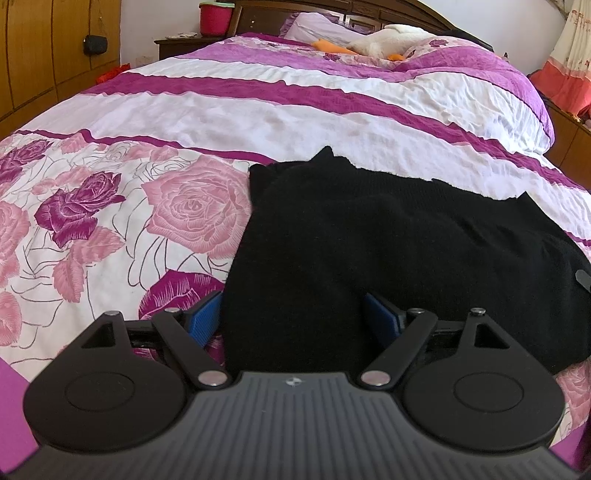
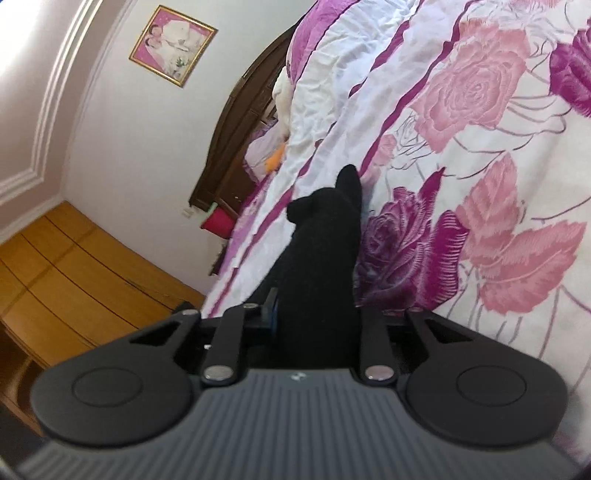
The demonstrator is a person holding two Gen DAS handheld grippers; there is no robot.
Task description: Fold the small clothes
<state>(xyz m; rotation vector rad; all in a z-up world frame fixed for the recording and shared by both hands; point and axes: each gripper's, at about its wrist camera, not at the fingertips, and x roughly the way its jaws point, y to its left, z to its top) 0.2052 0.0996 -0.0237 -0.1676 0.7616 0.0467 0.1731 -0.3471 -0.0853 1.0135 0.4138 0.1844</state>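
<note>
Our left gripper [image 1: 291, 317] stands wide over the black knit garment [image 1: 369, 258] near the bed's [image 1: 258, 107] foot edge; our right gripper [image 2: 314, 314] pinches its bunched cloth. If that pinch is shallow, we judge the knit could slip free.

The garment [image 1: 369, 266] lies on the bed [image 1: 258, 110], apparently right of centre; pillows [image 1: 317, 26] lie behind it.
</note>
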